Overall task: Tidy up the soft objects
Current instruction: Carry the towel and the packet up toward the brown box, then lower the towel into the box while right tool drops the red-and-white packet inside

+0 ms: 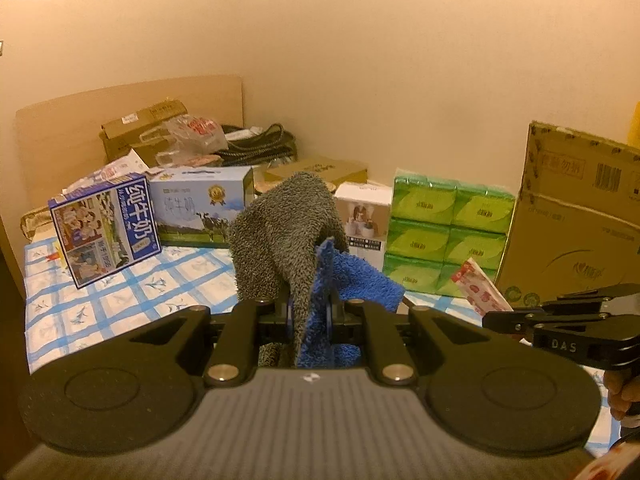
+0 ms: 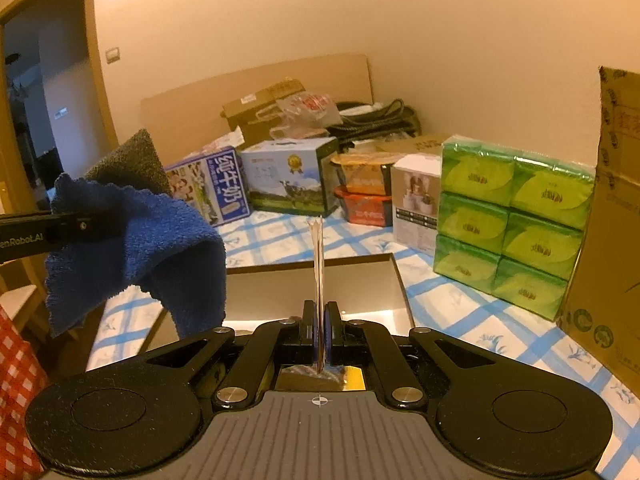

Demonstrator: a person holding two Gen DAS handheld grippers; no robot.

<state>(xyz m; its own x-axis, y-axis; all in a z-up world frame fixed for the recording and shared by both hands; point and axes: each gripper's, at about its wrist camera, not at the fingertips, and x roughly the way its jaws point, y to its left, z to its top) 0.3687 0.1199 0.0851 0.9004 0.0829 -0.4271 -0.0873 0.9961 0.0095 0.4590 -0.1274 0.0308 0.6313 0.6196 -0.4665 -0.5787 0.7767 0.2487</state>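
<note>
My left gripper point(image 1: 310, 312) is shut on a grey towel point(image 1: 280, 232) and a blue towel point(image 1: 356, 284), pinched together and held up above the bed; they drape over its fingers. The right wrist view shows the same blue towel point(image 2: 132, 248) hanging at the left from the left gripper point(image 2: 80, 226), with the grey towel point(image 2: 132, 160) behind it. My right gripper point(image 2: 320, 320) is shut on a thin flat packet point(image 2: 319, 256), seen edge-on. In the left wrist view that red-and-white packet point(image 1: 480, 292) sticks out of the right gripper point(image 1: 500, 320) at the right edge.
An open brown box point(image 2: 400, 284) lies on the blue-checked bed sheet point(image 2: 460, 320) below the right gripper. Milk cartons point(image 1: 108, 228), a white box point(image 1: 364, 216), green tissue packs point(image 1: 448, 232) and a tall cardboard box point(image 1: 572, 216) line the back and right. Red checked fabric point(image 2: 16, 380) lies at lower left.
</note>
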